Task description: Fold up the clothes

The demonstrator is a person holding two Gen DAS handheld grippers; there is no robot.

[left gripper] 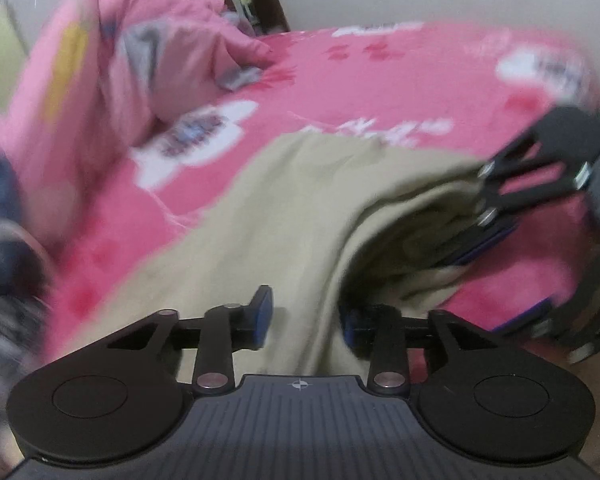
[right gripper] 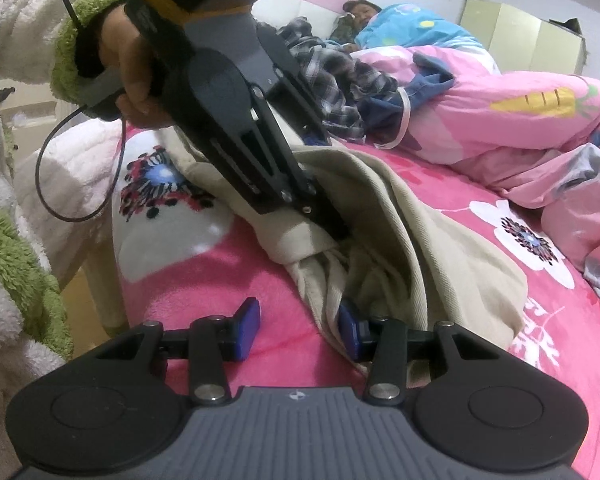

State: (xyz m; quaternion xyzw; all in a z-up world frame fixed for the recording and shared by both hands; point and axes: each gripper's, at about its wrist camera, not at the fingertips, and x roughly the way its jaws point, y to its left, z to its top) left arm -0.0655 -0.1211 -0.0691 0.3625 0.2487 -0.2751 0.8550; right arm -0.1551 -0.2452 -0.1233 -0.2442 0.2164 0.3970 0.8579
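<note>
A beige garment [left gripper: 300, 208] lies bunched on the pink flowered blanket [left gripper: 380, 80]. My left gripper [left gripper: 306, 320] is open, its blue pads [left gripper: 265, 312] apart with a hanging fold of the beige cloth between them. In the right wrist view the beige garment [right gripper: 440, 240] lies in a heap. My right gripper [right gripper: 298, 332] is open, its right pad [right gripper: 350, 330] against the cloth's edge. The left gripper's body [right gripper: 252, 136], held by a hand, pushes into the garment from above; its fingertips are hidden in the cloth. The right gripper also shows in the left wrist view [left gripper: 500, 240], at the garment's right edge.
A pink quilt [right gripper: 520, 120] is piled at the back right. A plaid shirt [right gripper: 332, 80] and a blue garment [right gripper: 424, 80] lie behind. A person [right gripper: 364, 12] lies under a blue cover at the back. The bed edge [right gripper: 112, 280] drops off at left.
</note>
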